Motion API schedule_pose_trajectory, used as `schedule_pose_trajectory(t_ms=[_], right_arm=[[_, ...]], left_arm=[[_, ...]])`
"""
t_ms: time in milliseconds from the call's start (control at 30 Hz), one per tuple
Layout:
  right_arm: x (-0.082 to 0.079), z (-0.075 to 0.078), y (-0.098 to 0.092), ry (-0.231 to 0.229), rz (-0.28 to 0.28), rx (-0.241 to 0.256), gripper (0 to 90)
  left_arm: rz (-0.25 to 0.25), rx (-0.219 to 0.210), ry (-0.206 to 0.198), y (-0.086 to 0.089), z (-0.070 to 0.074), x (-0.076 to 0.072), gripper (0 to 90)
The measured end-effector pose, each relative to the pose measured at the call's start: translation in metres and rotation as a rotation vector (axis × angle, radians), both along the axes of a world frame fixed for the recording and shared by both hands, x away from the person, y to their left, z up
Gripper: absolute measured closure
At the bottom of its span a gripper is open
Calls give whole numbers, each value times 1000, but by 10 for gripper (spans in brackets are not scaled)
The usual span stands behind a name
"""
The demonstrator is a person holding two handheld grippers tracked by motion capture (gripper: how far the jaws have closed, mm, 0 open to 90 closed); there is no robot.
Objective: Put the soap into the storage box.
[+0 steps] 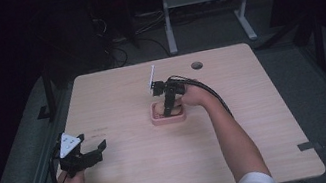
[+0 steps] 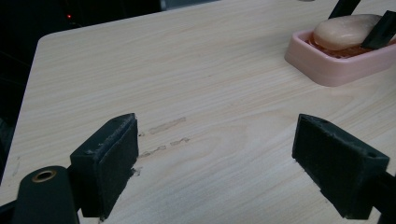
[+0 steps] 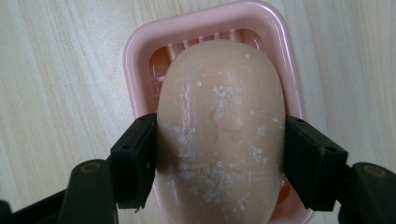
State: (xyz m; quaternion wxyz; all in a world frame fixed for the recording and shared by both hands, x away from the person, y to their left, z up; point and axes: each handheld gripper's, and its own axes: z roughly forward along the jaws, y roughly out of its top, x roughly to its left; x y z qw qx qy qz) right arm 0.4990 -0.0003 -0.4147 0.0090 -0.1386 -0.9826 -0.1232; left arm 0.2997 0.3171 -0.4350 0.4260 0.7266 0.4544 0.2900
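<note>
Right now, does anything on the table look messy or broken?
Nothing is broken or spilled. The soap bar in the pink soap dish is speckled with whitish crumbs and scuffs where the right tool clamps its sides. The wooden table has a few faint smeary marks near the open left tool.

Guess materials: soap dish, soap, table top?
Dish: looks like moulded plastic, glossy pink, rounded rim, slotted floor. Soap: waxy matte beige bar with white dried flecks and scuffs. Table: pale wood-grain top, likely laminate rather than solid wood; smooth, low sheen, a few scuffs.
</note>
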Motion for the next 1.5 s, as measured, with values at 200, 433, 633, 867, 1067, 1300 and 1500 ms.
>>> schedule_pose_trajectory(t_ms=[200,433,633,867,1067,1300,1500], right_arm=[[0,0,0,-1,-5,0,317],[1,6,-5,1,-32,62,333],[-4,13,-13,-1,-48,89,307],[-10,17,-33,-8,-85,125,280],[-18,19,-46,-21,-100,128,268],[-24,19,-61,-19,-124,134,264],[-28,18,-68,-29,-134,141,264]], left_arm=[[1,-6,-8,0,0,0,142],[0,-1,-4,0,0,0,142],[-6,3,-4,-2,0,0,142],[-5,4,0,-3,-1,0,142],[-12,8,1,-4,-1,0,142],[-11,11,1,-4,-1,0,142],[-9,11,1,-3,0,0,142]])
